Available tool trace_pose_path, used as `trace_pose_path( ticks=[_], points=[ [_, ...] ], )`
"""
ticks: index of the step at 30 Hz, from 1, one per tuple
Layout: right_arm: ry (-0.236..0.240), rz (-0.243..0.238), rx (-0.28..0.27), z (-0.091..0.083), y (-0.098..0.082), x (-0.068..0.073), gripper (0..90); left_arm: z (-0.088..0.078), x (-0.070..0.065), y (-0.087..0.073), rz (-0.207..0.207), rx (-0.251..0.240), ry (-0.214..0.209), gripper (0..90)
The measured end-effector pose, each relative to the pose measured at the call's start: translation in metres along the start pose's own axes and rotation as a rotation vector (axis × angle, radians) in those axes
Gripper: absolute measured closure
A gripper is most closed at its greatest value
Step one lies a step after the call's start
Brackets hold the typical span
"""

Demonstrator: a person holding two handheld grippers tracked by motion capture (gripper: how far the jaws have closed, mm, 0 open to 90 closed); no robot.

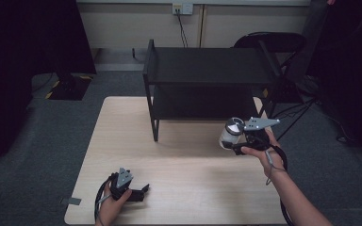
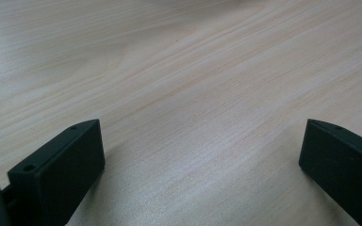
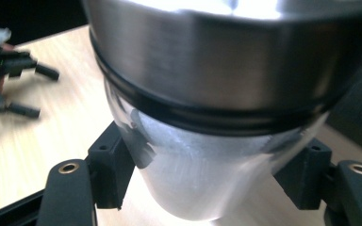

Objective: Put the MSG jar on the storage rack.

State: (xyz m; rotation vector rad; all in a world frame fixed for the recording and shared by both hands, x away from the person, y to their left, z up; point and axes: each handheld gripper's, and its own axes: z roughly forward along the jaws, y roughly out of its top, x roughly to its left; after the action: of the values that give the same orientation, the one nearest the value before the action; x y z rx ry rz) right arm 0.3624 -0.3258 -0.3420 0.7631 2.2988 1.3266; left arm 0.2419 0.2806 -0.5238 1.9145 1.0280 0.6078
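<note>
Right tongs are clamped on the jar, held clear of the tabletop just before the black shelf. Pickup is judged complete; placement, likely on the shelf, remains. Left tongs rest wide apart, empty, on the tabletop.

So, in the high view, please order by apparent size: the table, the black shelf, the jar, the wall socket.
1. table
2. black shelf
3. jar, held by the right gripper
4. wall socket, far off, so unsure
</note>
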Motion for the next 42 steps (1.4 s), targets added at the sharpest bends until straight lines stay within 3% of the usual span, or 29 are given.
trace_pose_path(
  ticks=[5, 9, 18, 32, 38, 41, 42],
  points=[
    [-0.023, 0.012, -0.008, 0.007, 0.017, -0.008, 31.0, 0.0, 0.0, 0.0, -0.003, -0.001, -0.001, 0.0],
    [-0.06, 0.008, 0.022, 0.016, 0.034, -0.016, 31.0, 0.0, 0.0, -0.001, -0.007, -0.003, -0.002, 0.0],
    [-0.124, 0.02, 0.034, 0.043, 0.056, -0.036, 31.0, 0.0, 0.002, -0.001, -0.014, -0.008, -0.009, 0.0],
    [-0.17, 0.046, 0.054, 0.065, 0.06, -0.037, 31.0, 0.0, 0.002, -0.001, -0.01, -0.007, -0.008, 0.0],
    [-0.159, 0.094, 0.036, 0.069, 0.056, -0.04, 31.0, 0.0, 0.002, -0.001, -0.013, -0.008, -0.01, 0.0],
    [-0.139, 0.067, 0.012, 0.072, 0.054, -0.045, 31.0, 0.0, 0.003, -0.001, -0.013, -0.008, -0.011, 0.0],
    [-0.112, 0.059, 0.004, 0.072, 0.052, -0.049, 31.0, 0.0, 0.002, -0.002, -0.015, -0.009, -0.011, 0.0]
  ],
)
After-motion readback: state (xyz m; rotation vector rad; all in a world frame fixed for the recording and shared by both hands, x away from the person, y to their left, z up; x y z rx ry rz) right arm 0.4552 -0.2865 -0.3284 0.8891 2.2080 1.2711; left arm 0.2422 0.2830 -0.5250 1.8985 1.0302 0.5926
